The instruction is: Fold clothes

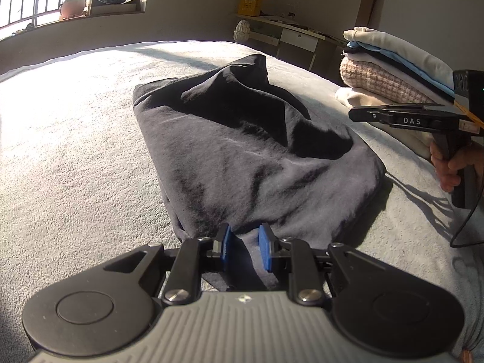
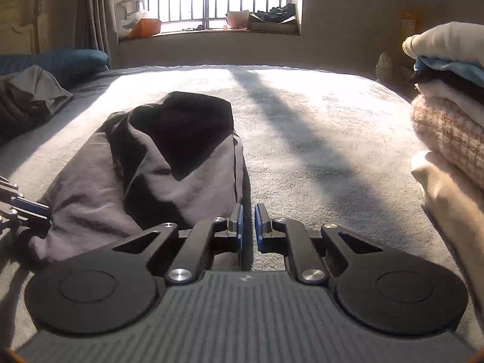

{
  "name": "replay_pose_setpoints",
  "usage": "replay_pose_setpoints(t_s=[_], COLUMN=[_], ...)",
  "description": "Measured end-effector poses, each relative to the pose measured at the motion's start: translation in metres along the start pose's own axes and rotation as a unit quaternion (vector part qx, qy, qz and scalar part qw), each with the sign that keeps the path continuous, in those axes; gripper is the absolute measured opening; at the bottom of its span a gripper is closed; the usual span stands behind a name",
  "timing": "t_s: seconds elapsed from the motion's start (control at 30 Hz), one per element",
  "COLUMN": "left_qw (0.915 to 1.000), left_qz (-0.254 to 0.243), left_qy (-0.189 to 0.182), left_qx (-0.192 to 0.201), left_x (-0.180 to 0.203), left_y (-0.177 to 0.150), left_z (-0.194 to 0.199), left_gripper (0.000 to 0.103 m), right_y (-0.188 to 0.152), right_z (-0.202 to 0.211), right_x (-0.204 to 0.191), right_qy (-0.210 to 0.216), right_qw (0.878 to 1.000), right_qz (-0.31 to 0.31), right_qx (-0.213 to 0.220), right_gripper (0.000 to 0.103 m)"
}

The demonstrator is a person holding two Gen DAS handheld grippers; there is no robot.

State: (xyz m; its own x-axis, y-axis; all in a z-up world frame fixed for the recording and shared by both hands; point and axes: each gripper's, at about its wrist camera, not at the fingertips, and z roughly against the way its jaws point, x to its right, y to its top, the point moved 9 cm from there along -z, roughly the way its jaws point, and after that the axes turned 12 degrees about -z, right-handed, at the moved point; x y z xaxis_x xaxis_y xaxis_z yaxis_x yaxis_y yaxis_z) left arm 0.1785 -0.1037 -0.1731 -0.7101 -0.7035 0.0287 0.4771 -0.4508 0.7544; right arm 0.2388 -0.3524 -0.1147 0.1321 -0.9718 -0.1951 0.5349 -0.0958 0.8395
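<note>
A dark folded garment (image 1: pixel 242 139) (image 2: pixel 151 166) lies on the grey bed (image 1: pixel 75 151), its far part bunched up. My left gripper (image 1: pixel 245 242) is shut on the garment's near edge, with cloth pinched between the blue pads. In the right wrist view the left gripper (image 2: pixel 45 214) bites the garment's corner at the left edge. My right gripper (image 2: pixel 248 224) hovers just right of the garment, its pads a narrow slit apart with nothing between them. From the left wrist view the right gripper (image 1: pixel 352 114) shows side-on above the bed, held by a hand (image 1: pixel 450 166).
A stack of folded clothes (image 1: pixel 393 69) (image 2: pixel 447 115) stands on the bed at the right. Crumpled grey clothing (image 2: pixel 30 96) and a blue pillow (image 2: pixel 60 60) lie at the far left. A cable (image 1: pixel 462 227) hangs from the right gripper. A desk (image 1: pixel 296 39) stands beyond the bed.
</note>
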Motion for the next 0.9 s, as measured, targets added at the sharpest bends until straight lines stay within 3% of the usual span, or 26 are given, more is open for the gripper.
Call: replay_pose_setpoints(t_s=[0.17, 0.27, 0.37, 0.4, 0.5, 0.57, 0.67, 0.7, 0.8, 0.87, 0.9], left_qw=[1.0000, 0.9999, 0.9999, 0.9999, 0.9998, 0.9998, 0.9996, 0.9996, 0.9996, 0.9995, 0.9995], left_qz=[0.001, 0.000, 0.000, 0.000, 0.000, 0.002, 0.008, 0.010, 0.010, 0.011, 0.012], left_qy=[0.001, 0.000, -0.003, -0.005, -0.011, -0.016, -0.021, -0.021, -0.021, -0.022, -0.022], left_qx=[0.007, 0.011, 0.013, 0.014, 0.015, 0.015, 0.015, 0.016, 0.019, 0.018, 0.017], left_x=[0.001, 0.001, 0.000, -0.001, -0.002, -0.003, -0.005, -0.005, -0.004, -0.004, -0.004], left_y=[0.000, -0.001, -0.001, -0.001, -0.001, -0.001, -0.002, -0.002, -0.003, -0.003, -0.003], left_z=[-0.002, -0.001, -0.001, -0.001, -0.001, -0.001, -0.001, -0.001, -0.001, -0.001, -0.002], left_gripper=[0.023, 0.023, 0.024, 0.024, 0.024, 0.024, 0.024, 0.024, 0.024, 0.024, 0.024], right_y=[0.015, 0.022, 0.039, 0.049, 0.067, 0.062, 0.052, 0.053, 0.067, 0.078, 0.082], right_z=[-0.039, -0.086, -0.123, -0.120, -0.099, -0.089, -0.108, -0.118, -0.147, -0.143, -0.134], right_x=[-0.076, -0.078, -0.038, -0.030, -0.029, -0.043, -0.053, -0.048, 0.001, 0.019, 0.010], right_qy=[0.105, 0.078, -0.032, -0.040, -0.017, 0.036, 0.065, 0.054, -0.019, -0.038, -0.020], right_qw=[0.992, 0.993, 0.997, 0.998, 1.000, 0.999, 0.996, 0.997, 0.994, 0.987, 0.990], right_qz=[0.062, 0.080, 0.058, 0.041, 0.016, 0.011, 0.010, 0.004, -0.090, -0.145, -0.135], right_qx=[-0.020, -0.036, -0.038, -0.026, -0.001, -0.021, -0.057, -0.060, -0.059, -0.049, -0.043], right_gripper=[0.007, 0.007, 0.008, 0.009, 0.009, 0.009, 0.009, 0.009, 0.009, 0.011, 0.011])
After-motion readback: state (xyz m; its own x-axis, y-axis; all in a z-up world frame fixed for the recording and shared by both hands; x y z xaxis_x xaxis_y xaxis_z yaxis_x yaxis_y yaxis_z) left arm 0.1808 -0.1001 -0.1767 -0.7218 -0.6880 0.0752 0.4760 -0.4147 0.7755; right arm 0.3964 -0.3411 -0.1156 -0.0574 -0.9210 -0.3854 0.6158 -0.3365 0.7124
